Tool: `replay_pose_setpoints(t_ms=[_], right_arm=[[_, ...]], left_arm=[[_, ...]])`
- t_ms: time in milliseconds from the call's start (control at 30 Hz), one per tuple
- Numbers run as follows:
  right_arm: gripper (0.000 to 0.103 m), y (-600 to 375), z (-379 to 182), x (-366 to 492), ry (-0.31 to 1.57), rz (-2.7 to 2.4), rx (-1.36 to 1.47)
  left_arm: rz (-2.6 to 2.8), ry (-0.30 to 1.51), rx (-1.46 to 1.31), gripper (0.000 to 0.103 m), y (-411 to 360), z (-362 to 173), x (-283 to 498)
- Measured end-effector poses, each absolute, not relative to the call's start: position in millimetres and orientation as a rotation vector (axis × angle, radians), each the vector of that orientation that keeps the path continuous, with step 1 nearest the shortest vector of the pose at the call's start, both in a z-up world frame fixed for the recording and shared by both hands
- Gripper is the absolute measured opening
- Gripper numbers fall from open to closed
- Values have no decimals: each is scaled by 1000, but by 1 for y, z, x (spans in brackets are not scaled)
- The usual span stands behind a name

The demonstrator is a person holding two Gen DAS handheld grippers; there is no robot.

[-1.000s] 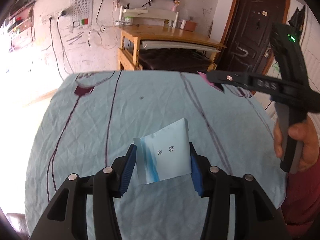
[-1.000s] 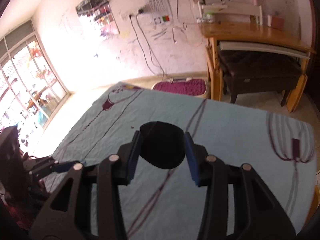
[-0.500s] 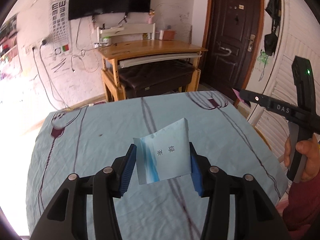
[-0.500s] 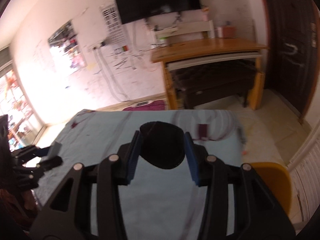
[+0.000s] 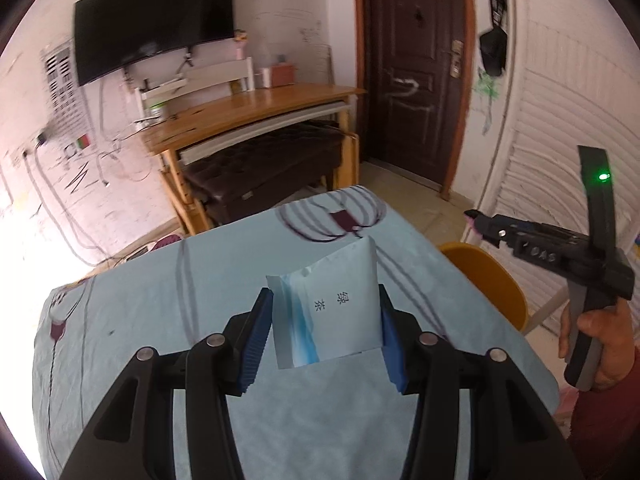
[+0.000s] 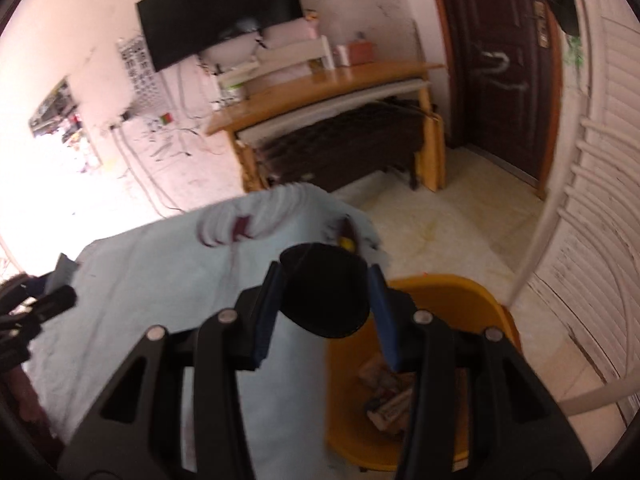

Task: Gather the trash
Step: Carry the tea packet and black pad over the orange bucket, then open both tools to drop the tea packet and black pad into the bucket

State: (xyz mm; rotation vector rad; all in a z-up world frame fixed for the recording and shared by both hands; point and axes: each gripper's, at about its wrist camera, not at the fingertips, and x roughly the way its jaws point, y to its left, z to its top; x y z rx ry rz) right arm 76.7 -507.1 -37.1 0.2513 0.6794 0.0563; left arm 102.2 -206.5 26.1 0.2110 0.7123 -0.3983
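Note:
My left gripper (image 5: 325,324) is shut on a white and blue tea packet (image 5: 332,312) and holds it above the light blue tablecloth (image 5: 160,320). My right gripper (image 6: 325,300) is shut on a dark round piece of trash (image 6: 324,292), held over the table's right edge by the yellow bin (image 6: 452,292). The bin holds several wrappers (image 6: 388,392). In the left wrist view the right gripper (image 5: 480,222) is seen from the side at the far right, above the bin's rim (image 5: 488,276).
A wooden desk (image 5: 256,116) with a dark bench under it stands by the far wall. A dark door (image 5: 412,72) is at the back right. White louvred panels (image 6: 600,200) stand right of the bin.
Both grippers have swung to the right, from over the table's middle toward its right edge. The yellow bin has come into view under the right gripper. Both still hold their items.

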Motion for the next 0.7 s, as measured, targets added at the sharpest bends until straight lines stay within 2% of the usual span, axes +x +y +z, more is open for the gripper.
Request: replay_pose_setpoints(t_ms=[367, 700], right_arm=[[43, -545, -92, 87, 783, -25, 325], [55, -572, -108, 81, 797, -30, 430]], left_arm=[[-486, 785, 243, 46, -268, 16, 122], [-652, 892, 237, 46, -347, 10, 129]])
